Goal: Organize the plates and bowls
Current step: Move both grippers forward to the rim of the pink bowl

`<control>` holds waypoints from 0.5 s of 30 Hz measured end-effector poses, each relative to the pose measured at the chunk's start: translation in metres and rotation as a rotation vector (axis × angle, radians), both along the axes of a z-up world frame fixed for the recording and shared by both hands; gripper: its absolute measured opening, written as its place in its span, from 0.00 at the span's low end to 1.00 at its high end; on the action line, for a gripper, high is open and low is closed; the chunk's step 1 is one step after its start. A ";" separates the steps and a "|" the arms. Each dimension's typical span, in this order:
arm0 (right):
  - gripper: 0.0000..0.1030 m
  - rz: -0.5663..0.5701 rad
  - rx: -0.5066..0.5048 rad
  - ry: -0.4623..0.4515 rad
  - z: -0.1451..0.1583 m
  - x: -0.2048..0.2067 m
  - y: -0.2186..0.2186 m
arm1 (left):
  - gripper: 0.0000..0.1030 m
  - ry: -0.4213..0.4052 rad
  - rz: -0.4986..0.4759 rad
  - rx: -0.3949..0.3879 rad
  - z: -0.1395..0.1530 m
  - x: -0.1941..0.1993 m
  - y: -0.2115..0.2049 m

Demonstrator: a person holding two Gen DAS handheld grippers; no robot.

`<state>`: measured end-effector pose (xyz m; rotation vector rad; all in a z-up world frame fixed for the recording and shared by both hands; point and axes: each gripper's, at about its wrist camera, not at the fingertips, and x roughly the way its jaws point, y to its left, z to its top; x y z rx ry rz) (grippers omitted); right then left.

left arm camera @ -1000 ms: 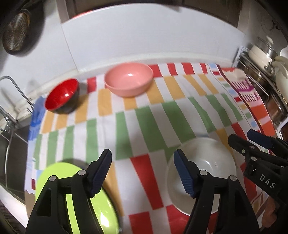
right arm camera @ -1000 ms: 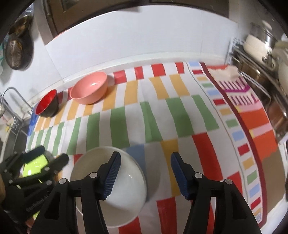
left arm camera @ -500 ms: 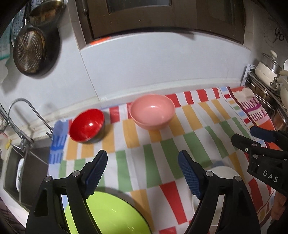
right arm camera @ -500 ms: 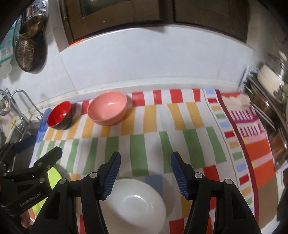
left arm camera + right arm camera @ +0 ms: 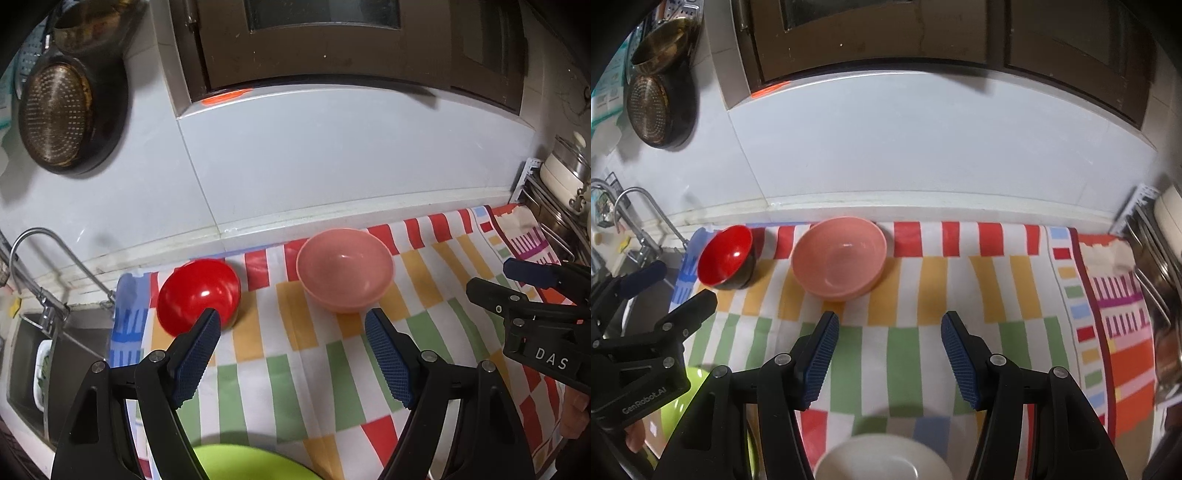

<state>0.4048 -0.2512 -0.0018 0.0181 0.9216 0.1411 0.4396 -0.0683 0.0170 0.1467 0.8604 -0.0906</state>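
A: Left hand-held gripper [image 5: 291, 325], black with blue ribbed pads, jaws spread, nothing in it. Right hand-held gripper [image 5: 886, 334] same, released, empty.

B: Surface?

A: Kitchen counter under a striped red, orange, green and white checked cloth [image 5: 960, 280]. White tiled wall behind, dark window frame above. Round perforated metal strainer [image 5: 55, 114] hangs on the wall at left. Steel sink with curved faucet [image 5: 44, 266] off the counter's left edge, metal dish rack [image 5: 561, 206] with pots at the right edge.

B: Task items?

A: Glossy red round bowl with dark outside [image 5: 726, 256] at the cloth's back left corner, tilted. Smooth pink plastic bowl [image 5: 840, 256] just beside it along the back edge, upright. Lime green round plate [image 5: 251, 463] at the front left edge, white shallow bowl [image 5: 882, 459] at the front edge.

B: Change versus one second ago?

A: Both grippers pulled up and back; green plate and white bowl now mostly out of frame, more wall visible. Dishes unmoved.
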 end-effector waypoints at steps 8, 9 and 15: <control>0.57 0.024 0.011 0.030 -0.012 0.044 0.007 | 0.78 0.050 -0.037 -0.006 -0.019 0.049 0.001; 0.57 0.024 0.011 0.034 -0.014 0.049 0.007 | 0.78 0.056 -0.042 -0.004 -0.022 0.054 0.001; 0.57 0.034 0.004 0.070 -0.033 0.079 0.010 | 0.77 0.095 -0.061 0.007 -0.045 0.083 0.000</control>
